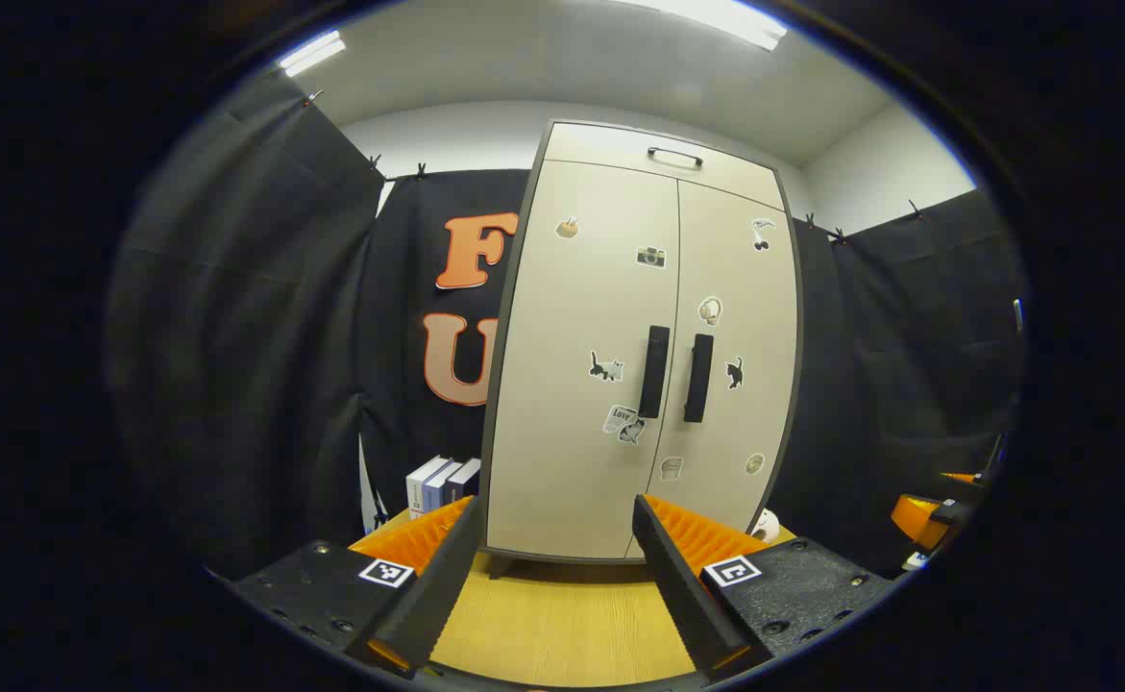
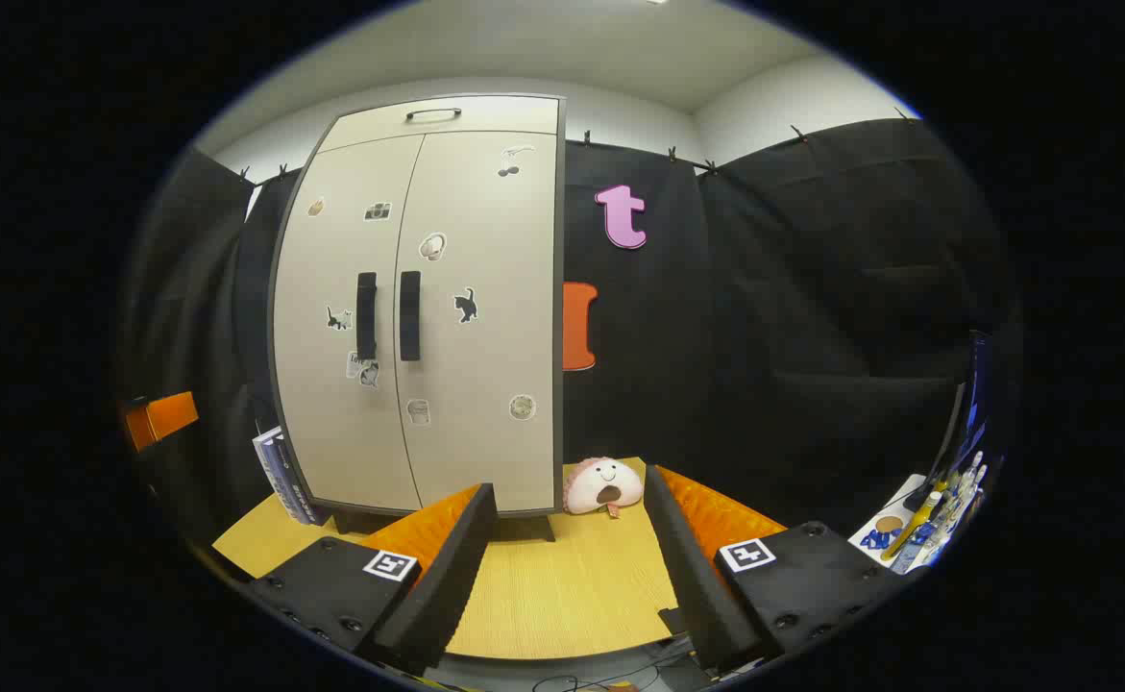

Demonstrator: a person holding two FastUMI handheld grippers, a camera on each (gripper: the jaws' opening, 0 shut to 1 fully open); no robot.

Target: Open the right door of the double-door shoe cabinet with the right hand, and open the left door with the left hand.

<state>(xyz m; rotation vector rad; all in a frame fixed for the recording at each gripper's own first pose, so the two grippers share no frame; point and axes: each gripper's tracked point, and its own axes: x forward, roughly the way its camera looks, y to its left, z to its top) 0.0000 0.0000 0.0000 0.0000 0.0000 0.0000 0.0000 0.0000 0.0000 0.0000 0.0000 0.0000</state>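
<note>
- The shoe cabinet (image 1: 639,336) stands upright on the table (image 1: 562,615), and both of its doors are flat and closed, so neither part of the job has begun.
- My left tool (image 1: 557,586) hangs back from the cabinet with its fingers spread wide and nothing between them. I hold it roughly facing the seam between the doors, so the left door handle (image 1: 654,371) sits nearly straight ahead of it.
- My right tool (image 2: 567,567) is also spread and empty, well apart from the cabinet. It sits off to the cabinet's right, so in the right gripper view the doors stand to the left of its line and the right door handle (image 2: 409,315) is not yet ahead of it.
- The two handles are upright bars set just beside each other on either side of the seam. I judge that this closeness is the tight part: the fingers must straddle one bar without catching the other.
- The right door goes first, so I expect my right tool must swing leftward before it closes on its bar.
- A small plush toy (image 2: 603,484) lies on the table by the cabinet's right front corner, and books (image 1: 440,482) stand at its left side; whether the toy lies within the door's swing I cannot quite tell.
</note>
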